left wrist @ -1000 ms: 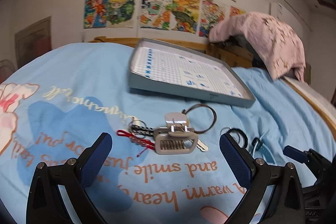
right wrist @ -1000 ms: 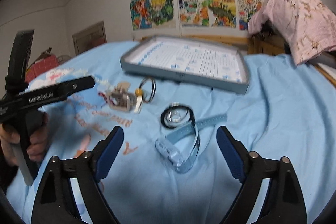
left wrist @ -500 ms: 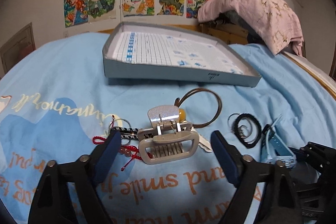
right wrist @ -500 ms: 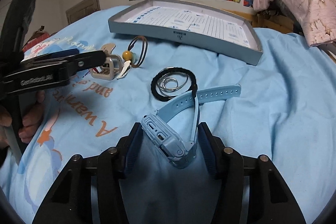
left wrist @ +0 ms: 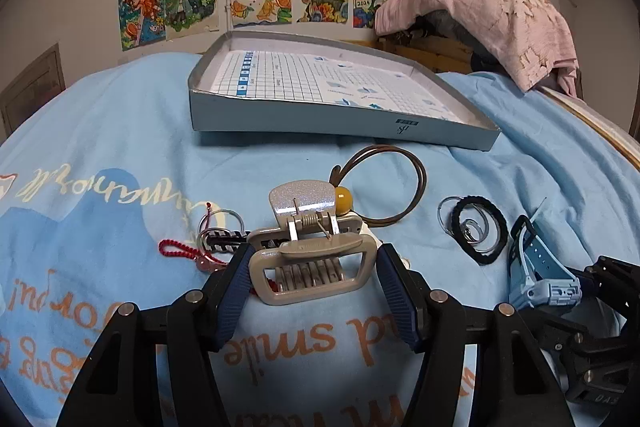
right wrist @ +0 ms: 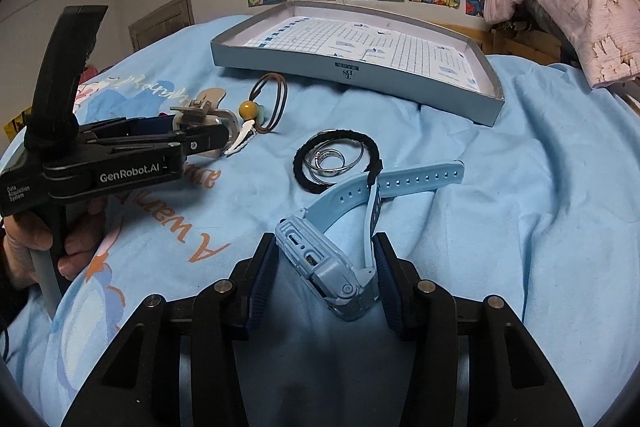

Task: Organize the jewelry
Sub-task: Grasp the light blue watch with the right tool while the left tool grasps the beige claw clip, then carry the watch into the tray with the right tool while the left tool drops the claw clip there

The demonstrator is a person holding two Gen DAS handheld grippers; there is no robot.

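Note:
My left gripper (left wrist: 312, 267) is shut on a beige hair claw clip (left wrist: 312, 267) that lies on the blue bedspread; it also shows in the right wrist view (right wrist: 202, 115). My right gripper (right wrist: 324, 267) is shut on the body of a light blue watch (right wrist: 332, 267), whose strap reaches forward; the watch also shows in the left wrist view (left wrist: 540, 279). A black hair tie with metal rings inside (right wrist: 336, 163) lies just past the watch. A brown hair tie with a yellow bead (left wrist: 384, 183) lies behind the clip. A grey box lid (left wrist: 320, 123) stands further back.
A red cord and a striped key ring (left wrist: 208, 243) lie left of the clip. A white hair clip (right wrist: 240, 143) lies by the bead. A pink cloth (left wrist: 500, 15) hangs over furniture at the back right. Drawings hang on the wall.
Both grippers moved forward and down and closed: the left one onto the claw clip, the right one onto the watch body.

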